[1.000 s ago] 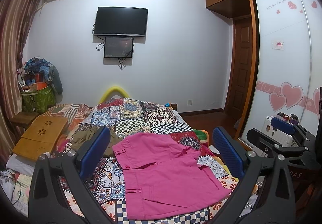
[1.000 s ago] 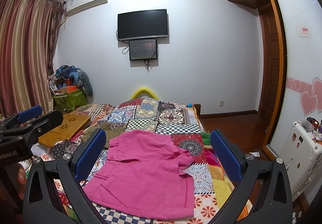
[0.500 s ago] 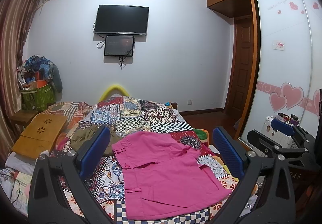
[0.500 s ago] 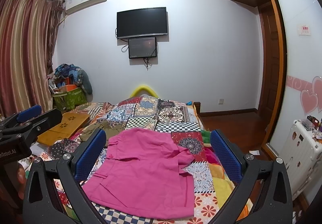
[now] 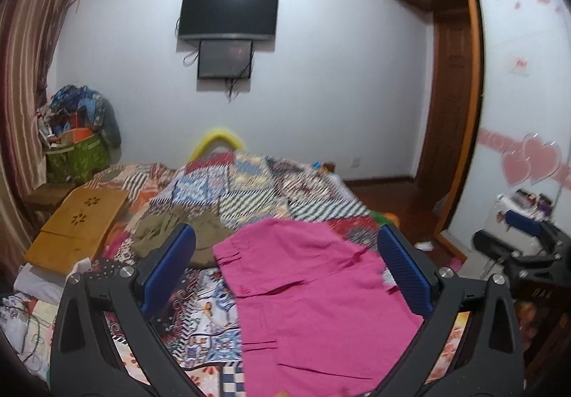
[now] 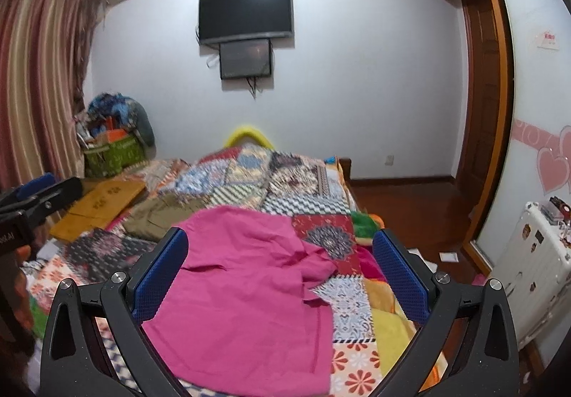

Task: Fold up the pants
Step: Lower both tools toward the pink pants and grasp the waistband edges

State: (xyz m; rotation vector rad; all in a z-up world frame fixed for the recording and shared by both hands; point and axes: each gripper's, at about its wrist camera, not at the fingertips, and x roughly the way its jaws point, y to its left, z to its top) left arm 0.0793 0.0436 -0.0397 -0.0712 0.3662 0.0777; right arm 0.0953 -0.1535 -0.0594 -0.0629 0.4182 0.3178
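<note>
Olive garment (image 5: 171, 229) beside pink pants (image 5: 314, 297)

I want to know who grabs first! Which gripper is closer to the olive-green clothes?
Left. The olive-green clothes lie just beyond the left gripper fingers; the right gripper is farther over, above the pink pants.

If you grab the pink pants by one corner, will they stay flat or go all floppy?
Probably floppy: the pink pants lie limp on the patchwork quilt, with one edge already rumpled. They look like thin cloth, so likely light. Lifted by a corner, the rest would probably sag and drag. Both the left gripper and right gripper are open, holding nothing.
</note>
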